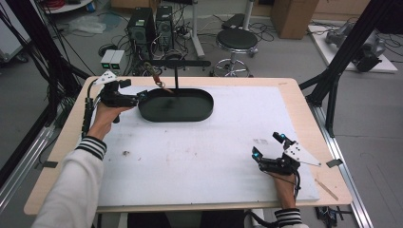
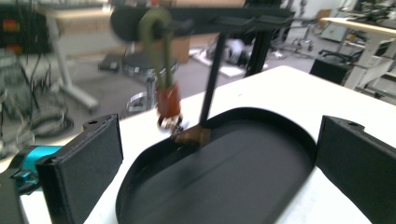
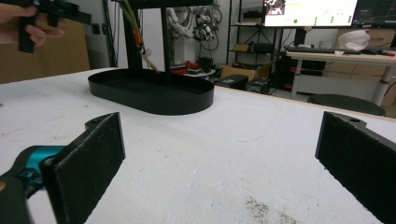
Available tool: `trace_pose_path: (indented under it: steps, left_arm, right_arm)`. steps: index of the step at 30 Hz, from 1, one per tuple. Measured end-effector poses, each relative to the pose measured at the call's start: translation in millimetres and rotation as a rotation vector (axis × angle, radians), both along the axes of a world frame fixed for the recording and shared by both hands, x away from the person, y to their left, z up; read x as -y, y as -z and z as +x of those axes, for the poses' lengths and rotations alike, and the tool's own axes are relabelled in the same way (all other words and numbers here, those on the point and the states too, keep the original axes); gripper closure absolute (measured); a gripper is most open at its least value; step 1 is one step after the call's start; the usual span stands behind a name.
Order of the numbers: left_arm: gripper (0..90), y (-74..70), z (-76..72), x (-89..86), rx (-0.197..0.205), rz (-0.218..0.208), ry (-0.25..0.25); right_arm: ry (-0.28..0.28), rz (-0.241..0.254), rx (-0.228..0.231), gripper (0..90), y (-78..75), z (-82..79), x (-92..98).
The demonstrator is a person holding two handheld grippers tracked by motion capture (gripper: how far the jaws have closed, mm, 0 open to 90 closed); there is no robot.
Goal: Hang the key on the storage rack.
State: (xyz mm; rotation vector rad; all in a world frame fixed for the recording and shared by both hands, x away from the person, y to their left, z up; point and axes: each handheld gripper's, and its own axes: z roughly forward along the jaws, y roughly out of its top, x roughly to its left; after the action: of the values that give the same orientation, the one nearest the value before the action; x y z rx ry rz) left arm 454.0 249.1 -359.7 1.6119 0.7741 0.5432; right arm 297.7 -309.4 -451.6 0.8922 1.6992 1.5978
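On the desk [image 1: 294,102] lies one white mat [image 1: 204,147] covering most of the top. Toward its far left stands one black oval tray [image 1: 192,113], its floor bare, with one thin black post [image 1: 176,80] rising from the far rim and carrying one crossbar [image 1: 187,63]. From the left part of that bar hangs one keyring: an olive loop [image 2: 156,42] over the bar, a red-orange piece [image 2: 168,101] below it, and a brown tag [image 2: 192,135] at the bottom, which rests on the tray's far rim beside the foot of the post. The left gripper view shows it blurred.

There are two tools. The left tool [image 1: 134,99] is held at the tray's left end, pointing along the tray; its jaws stand wide apart, released, with nothing between them but the tray's near end seen past them, and the keyring hangs clear beyond. The right tool [image 1: 268,146] rests near the mat's right front corner, well apart from the tray, its jaws likewise spread wide and gripping nothing, with bare mat between them.

One small dark speck [image 1: 126,153] lies on the mat near the left sleeve [image 1: 90,147].
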Motion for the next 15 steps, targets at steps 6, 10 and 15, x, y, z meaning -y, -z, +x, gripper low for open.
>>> trace_pose_path:
  steps: [6,10,15]
  left_arm:
    - [1.7,-4.4,-39.0,-3.2,0.068,0.046,0.051]
    - [1.7,7.9,-69.0,-10.7,0.095,0.039,0.065]
    - [1.7,27.3,-105.0,-21.6,0.121,0.043,0.062]
  right_arm:
    - [-0.002,-0.006,0.003,0.4,0.0,0.1,-0.3]
    - [-0.005,-0.008,0.003,0.4,-0.1,0.3,-0.4]
    - [-0.001,-0.014,0.005,0.4,-0.1,0.1,-0.9]
